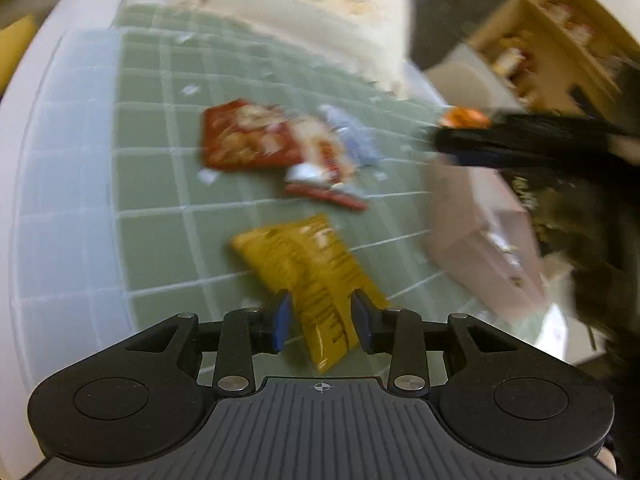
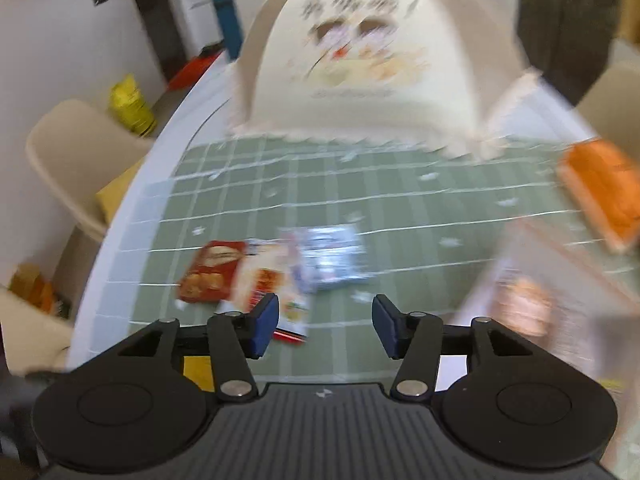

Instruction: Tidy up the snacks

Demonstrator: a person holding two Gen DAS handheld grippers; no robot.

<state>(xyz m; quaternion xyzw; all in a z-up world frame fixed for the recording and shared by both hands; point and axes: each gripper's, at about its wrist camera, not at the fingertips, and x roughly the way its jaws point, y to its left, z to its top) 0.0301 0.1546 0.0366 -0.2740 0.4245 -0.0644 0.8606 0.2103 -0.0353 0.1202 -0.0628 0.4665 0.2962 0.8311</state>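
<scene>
**Yellow packet in our left jaws**

Our left gripper stands narrowly parted around the yellow snack packet, though blur hides whether its pads press. Beyond that packet, on the green checked mat, lie the red packet and a silver one. Our right gripper hangs half open, empty.
</scene>
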